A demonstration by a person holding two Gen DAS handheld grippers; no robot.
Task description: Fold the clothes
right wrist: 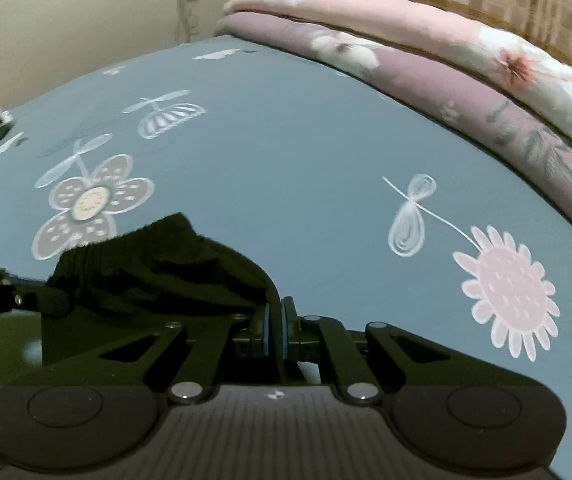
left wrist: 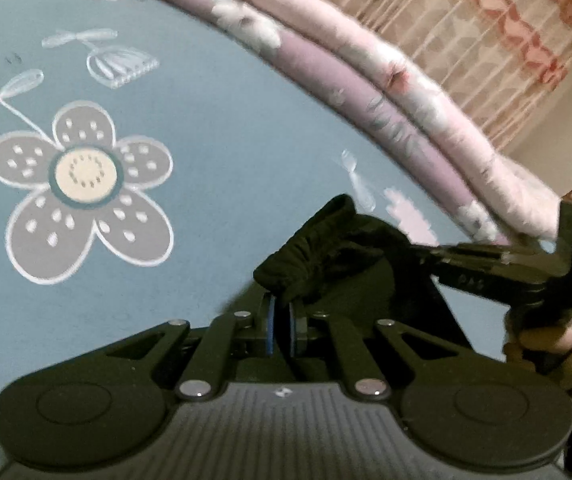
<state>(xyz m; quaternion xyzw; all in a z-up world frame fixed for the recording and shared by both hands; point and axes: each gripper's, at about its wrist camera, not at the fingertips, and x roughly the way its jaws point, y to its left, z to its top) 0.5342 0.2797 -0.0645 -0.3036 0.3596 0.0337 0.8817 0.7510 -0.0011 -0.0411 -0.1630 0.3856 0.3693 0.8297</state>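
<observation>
A black garment (left wrist: 326,248) with a ribbed, gathered edge is bunched above a blue bed sheet (left wrist: 214,128). My left gripper (left wrist: 281,312) is shut on one part of that edge, its blue pads pinching the cloth. From the right of the left wrist view my right gripper (left wrist: 426,252) reaches in and grips the same garment. In the right wrist view the black garment (right wrist: 158,268) spreads to the left of my right gripper (right wrist: 275,320), which is shut on its corner. My left gripper (right wrist: 42,292) enters from the left edge, its tip at the cloth.
The blue sheet (right wrist: 286,152) carries white and grey flower prints. A folded pink and mauve floral quilt (left wrist: 386,92) lies along the far side of the bed (right wrist: 466,80). A patterned curtain (left wrist: 506,28) hangs behind it. A hand (left wrist: 566,344) holds the right gripper.
</observation>
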